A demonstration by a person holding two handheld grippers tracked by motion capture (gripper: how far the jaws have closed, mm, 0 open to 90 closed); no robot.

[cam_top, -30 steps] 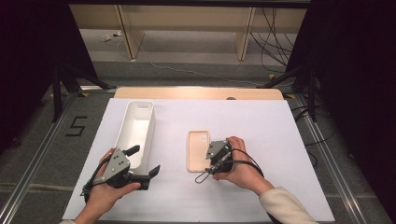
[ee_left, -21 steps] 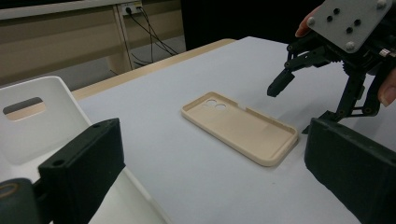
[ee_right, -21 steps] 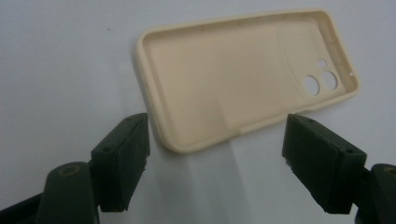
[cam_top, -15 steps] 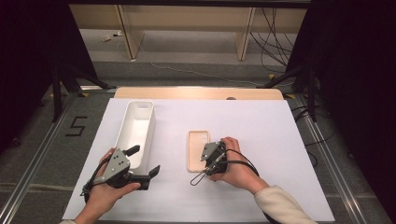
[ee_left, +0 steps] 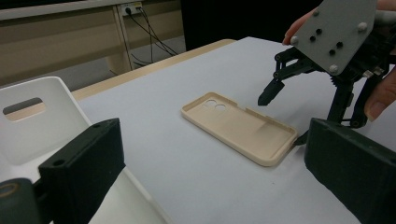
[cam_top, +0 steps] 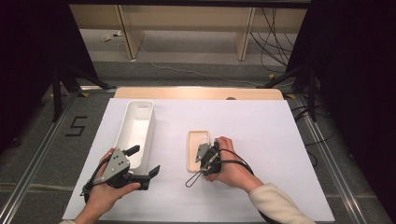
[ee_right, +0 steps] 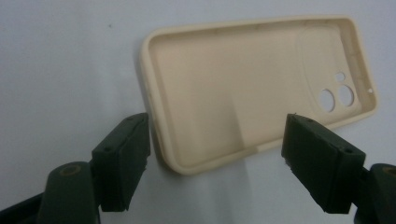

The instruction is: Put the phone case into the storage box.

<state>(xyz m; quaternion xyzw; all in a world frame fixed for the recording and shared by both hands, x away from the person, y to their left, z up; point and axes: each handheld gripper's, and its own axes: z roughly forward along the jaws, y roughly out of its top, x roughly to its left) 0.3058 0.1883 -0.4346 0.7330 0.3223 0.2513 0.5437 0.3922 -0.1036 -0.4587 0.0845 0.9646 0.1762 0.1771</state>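
Beige and soft-looking, a phone case [cam_top: 197, 150] lies hollow side up on the white table sheet [cam_top: 261, 130] in the high view, its long right edge just beside the right gripper [cam_top: 201, 156], which a hand [cam_top: 229, 163] holds low over the sheet with its jaws spread and nothing between them. Well to the left of that claw, the left gripper [cam_top: 144, 161] sits in the other hand [cam_top: 105, 193] at the near end of a long white plastic bin [cam_top: 135, 128], one jaw over the bin's rim and the other over the sheet, parted and released. In the left gripper view, the two black jaws stand wide apart at the bottom corners; the phone case [ee_left: 238, 127] lies ahead between them, camera holes at its far end, and the bin's wall with its handle slot [ee_left: 28, 119] is behind the left-hand jaw. Beyond the case, the right gripper [ee_left: 282, 116] points down at the sheet, one fingertip hanging over the case's far edge and the other by its near corner. In the right gripper view, the open jaws straddle the near corner of the phone case [ee_right: 243, 88], one outside its long edge and the other beyond its short end, neither pressing on it.
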